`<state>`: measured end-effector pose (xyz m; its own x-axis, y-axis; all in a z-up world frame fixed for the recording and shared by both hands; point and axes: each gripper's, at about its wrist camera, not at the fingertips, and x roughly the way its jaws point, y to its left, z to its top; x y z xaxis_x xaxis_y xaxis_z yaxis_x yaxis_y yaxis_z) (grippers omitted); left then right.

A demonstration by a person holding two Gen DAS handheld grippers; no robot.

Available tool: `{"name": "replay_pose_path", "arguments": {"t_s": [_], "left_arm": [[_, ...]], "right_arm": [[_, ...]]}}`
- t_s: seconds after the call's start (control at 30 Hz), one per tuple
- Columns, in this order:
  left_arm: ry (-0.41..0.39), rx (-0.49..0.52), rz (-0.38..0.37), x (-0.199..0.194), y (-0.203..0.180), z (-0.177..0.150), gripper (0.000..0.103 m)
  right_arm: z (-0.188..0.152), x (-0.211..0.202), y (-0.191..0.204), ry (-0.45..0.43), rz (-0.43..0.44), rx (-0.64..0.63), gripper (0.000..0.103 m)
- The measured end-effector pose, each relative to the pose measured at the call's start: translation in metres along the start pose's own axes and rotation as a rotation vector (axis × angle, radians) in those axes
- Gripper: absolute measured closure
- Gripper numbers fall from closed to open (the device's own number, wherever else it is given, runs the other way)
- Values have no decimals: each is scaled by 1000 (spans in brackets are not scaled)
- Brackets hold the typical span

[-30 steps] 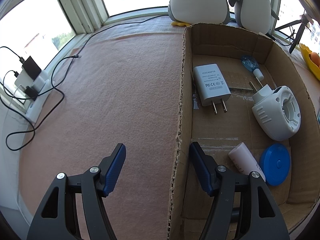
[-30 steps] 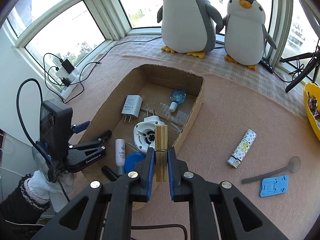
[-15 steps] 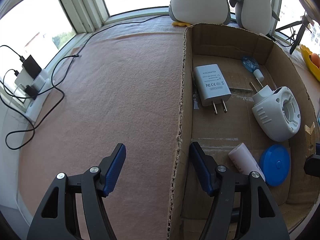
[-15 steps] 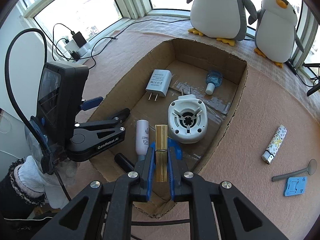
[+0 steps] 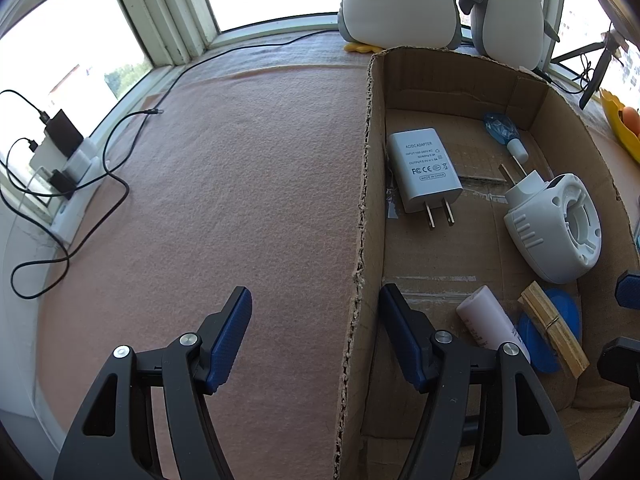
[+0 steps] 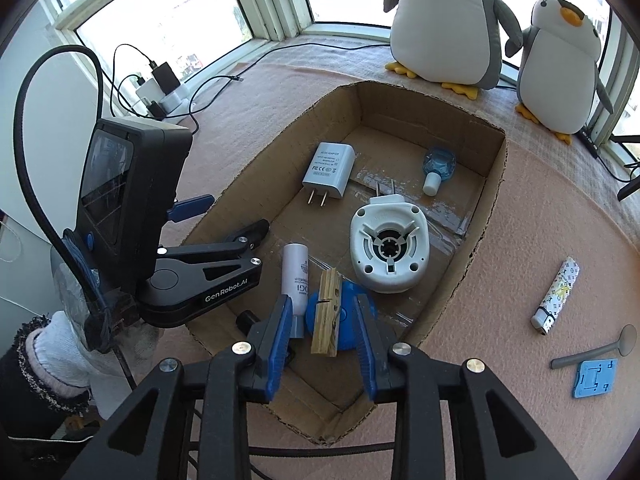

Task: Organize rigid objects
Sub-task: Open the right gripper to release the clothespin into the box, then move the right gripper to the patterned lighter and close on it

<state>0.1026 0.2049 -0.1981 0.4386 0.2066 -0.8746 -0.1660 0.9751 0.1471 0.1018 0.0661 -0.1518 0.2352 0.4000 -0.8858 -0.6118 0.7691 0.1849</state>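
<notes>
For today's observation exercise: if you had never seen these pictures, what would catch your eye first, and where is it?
Probably the cardboard box in the middle of the pink table, holding a white charger, a round white plug-in device and a wooden clothespin lying across a blue lid. The open right gripper hangs over the clothespin, while the left gripper straddles the box's left wall. Two plush penguins stand by the window behind.

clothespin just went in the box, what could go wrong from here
1. The wooden clothespin lies tilted across the blue lid, between the open right gripper fingers; pulling out crookedly might snag it.
2. The left gripper straddles the cardboard box wall without clamping it, so a bump might shift the box.
3. The lighter, grey spoon and blue clip are outside the box.
</notes>
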Motion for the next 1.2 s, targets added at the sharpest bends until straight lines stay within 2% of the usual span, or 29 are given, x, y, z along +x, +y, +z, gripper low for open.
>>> {"name": "replay_pose_path", "arguments": {"t_s": [0.1,0.47,0.67,0.87,1.1,1.2], "left_arm": [[0,0,0,0,0,0,36],[0,0,0,0,0,0,36],[0,-1,-1,0,0,0,36],[-2,-1,0,0,0,0,36],[-2,1,1,0,1,0,36],[-2,0,1,0,1,0,36]], "right_arm": [[0,-2,2,-13,-11,-9,58],[-3,-9,-4,-47,-16,19,57],[-4,-19,-21,-68,14,88,57],[-10,-33,-47,-109,-11,147,57],[-20,-63,-102,-199,-24,283,56],[-23,-71,-127,-219,-75,346,52]]}}
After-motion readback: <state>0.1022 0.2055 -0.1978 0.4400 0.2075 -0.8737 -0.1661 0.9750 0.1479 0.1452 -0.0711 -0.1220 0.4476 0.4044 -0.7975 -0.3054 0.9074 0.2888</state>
